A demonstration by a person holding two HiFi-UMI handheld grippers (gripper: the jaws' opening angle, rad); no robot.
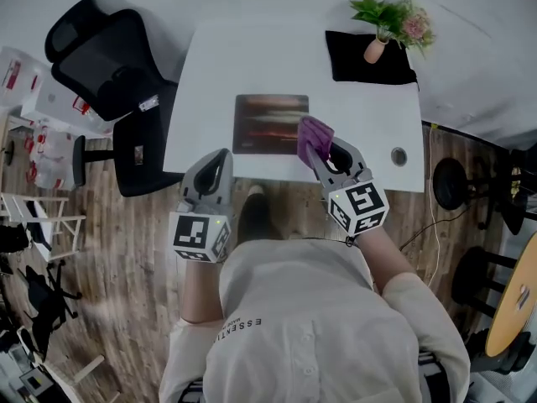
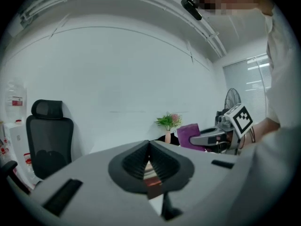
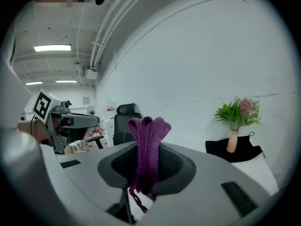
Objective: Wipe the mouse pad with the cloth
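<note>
A dark mouse pad (image 1: 270,123) with a reddish pattern lies flat on the white table (image 1: 210,65), near its front edge. My right gripper (image 1: 317,152) is shut on a folded purple cloth (image 1: 313,137), held just right of the pad's front corner. The cloth (image 3: 147,147) stands up between the right jaws in the right gripper view. My left gripper (image 1: 216,168) hovers at the table's front edge, left of the pad, jaws shut and holding nothing. In the left gripper view a sliver of the pad (image 2: 151,172) shows past the jaw tips, and the cloth (image 2: 191,134) shows at right.
A pink vase with a plant (image 1: 388,21) stands on a black cloth (image 1: 367,57) at the table's back right. A round grommet (image 1: 398,155) sits near the right front corner. A black office chair (image 1: 109,65) stands left of the table. Stools (image 1: 457,183) are at right.
</note>
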